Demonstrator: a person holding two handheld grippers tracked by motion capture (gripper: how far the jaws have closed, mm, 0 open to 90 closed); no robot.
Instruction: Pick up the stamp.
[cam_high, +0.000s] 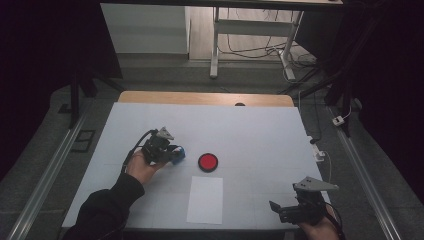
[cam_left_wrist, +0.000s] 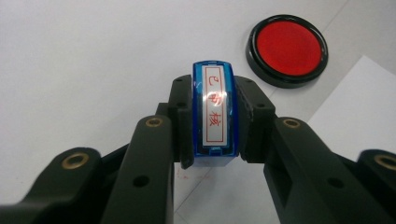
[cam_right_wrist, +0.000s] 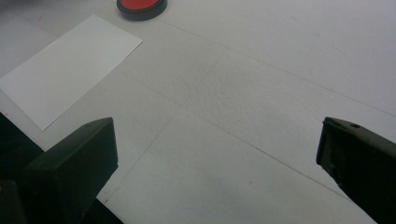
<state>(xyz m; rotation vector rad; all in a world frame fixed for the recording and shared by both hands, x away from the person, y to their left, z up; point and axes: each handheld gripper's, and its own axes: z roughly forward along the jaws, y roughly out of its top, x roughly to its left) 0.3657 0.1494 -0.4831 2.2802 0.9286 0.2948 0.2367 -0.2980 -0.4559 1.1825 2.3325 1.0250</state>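
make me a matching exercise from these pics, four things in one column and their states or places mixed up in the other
Things:
1. blue plastic stamp with red characters on its label
2. round red ink pad in a black case
3. white rectangular sheet of paper
4. right tool

States or places:
A. jaws wide apart, nothing between them
B. flat on the table near its front edge
C. clamped between the left tool's jaws
D. lid off, just beyond the paper

Pairs: 1-C, 2-D, 3-B, 4-A

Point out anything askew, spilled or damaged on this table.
Nothing stands out. The stamp sits squarely in the left gripper, the ink pad lies flat and open, and the paper is flat and unmarked.
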